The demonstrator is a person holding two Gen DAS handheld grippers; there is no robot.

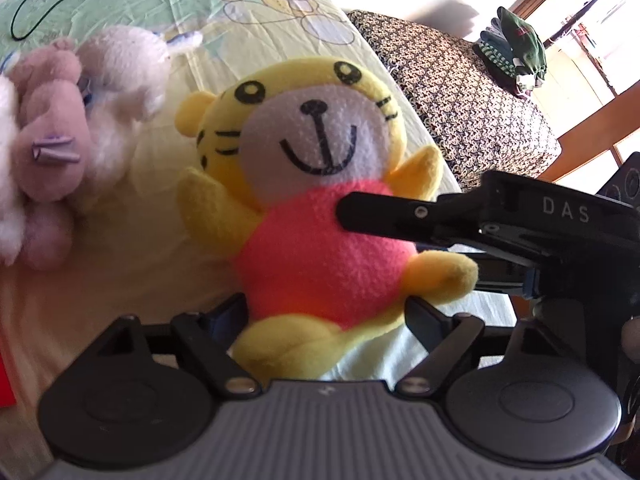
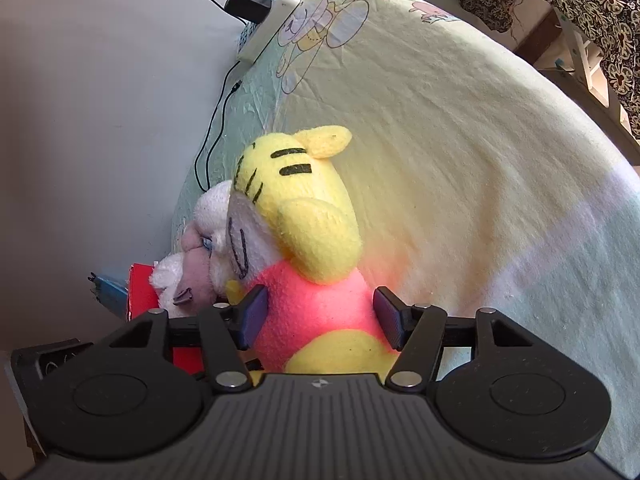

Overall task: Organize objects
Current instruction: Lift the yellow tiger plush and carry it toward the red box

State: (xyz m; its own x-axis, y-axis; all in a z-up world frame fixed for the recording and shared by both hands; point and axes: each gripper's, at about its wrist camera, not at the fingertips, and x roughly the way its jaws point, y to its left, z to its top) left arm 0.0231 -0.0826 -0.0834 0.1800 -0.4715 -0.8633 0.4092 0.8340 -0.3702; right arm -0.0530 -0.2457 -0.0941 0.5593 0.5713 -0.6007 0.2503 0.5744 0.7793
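Yellow tiger plush on the bed sheet, flanked by both grippers.

Left gripper spread wide around the plush's lower body, pads either side of the yellow legs, not clearly pressing. Right gripper straddling the pink torso from the side, one pad against the fabric, the other just beside it; firm grasp cannot be told. Pink-and-white plush lying just beside the tiger's head. Black cable trailing along the sheet's edge.
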